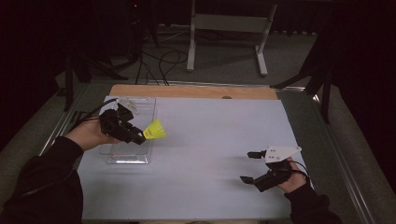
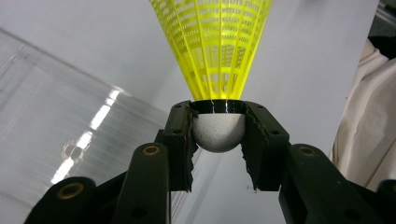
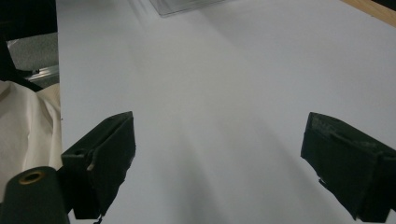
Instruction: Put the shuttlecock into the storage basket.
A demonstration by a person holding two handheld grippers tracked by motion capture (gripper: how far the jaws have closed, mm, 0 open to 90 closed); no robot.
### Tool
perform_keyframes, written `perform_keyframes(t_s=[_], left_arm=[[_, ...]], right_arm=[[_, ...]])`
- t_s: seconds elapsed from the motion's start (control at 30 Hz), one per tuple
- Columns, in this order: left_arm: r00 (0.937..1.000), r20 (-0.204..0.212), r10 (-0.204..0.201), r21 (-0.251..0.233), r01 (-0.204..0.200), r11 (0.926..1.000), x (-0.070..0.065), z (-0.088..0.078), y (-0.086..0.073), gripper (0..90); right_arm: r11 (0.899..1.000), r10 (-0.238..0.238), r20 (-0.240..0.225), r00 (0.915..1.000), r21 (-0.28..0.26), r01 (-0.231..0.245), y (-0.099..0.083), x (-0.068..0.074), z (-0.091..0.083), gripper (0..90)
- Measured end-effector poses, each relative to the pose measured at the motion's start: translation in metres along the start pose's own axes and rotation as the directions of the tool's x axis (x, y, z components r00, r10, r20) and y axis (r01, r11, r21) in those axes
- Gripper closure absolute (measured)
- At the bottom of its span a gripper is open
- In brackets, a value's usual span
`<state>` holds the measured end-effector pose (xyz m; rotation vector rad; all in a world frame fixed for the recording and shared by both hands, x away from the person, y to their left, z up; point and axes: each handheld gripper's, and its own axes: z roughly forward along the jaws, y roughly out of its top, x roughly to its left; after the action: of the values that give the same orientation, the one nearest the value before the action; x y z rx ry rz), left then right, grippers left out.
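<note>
Left gripper (image 1: 138,136) is clamped on the white cork nose of a yellow shuttlecock (image 1: 155,130), held up above the table at the right edge of the clear plastic box (image 1: 135,156), with the skirt fanning out away from the hand; in the left gripper view both pads (image 2: 183,140) press on the cork either side. Right gripper (image 1: 250,166) sits low over the white table sheet (image 1: 210,140) at the near right, jaws spread wide with nothing between them.
</note>
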<state>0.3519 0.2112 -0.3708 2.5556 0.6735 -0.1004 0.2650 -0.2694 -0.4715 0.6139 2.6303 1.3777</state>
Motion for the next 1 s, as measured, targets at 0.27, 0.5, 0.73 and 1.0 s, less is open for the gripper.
perform_keyframes(t_s=[0.27,0.5,0.73,1.0], left_arm=[[0.9973,-0.028,-0.068,-0.014,0.067,0.9976,0.012,-0.013,-0.015,65.3],[0.9912,-0.062,-0.116,-0.038,0.114,0.9927,0.018,-0.028,-0.026,65.3],[0.9771,-0.090,-0.193,-0.058,0.188,0.9804,0.024,-0.037,-0.037,65.3],[0.9575,-0.126,-0.260,-0.085,0.250,0.9644,0.026,-0.044,-0.043,65.3]], right_arm=[[0.999,0.024,0.027,0.9994,-0.030,-0.023,-0.011,0.000,-0.003,10.3],[0.998,0.034,0.057,0.9978,-0.047,-0.031,-0.018,0.000,-0.006,10.4],[0.997,0.038,0.072,0.9966,-0.064,-0.033,-0.024,0.000,-0.007,10.4],[0.997,0.047,0.080,0.9956,-0.067,-0.042,-0.030,0.001,-0.007,10.4]])
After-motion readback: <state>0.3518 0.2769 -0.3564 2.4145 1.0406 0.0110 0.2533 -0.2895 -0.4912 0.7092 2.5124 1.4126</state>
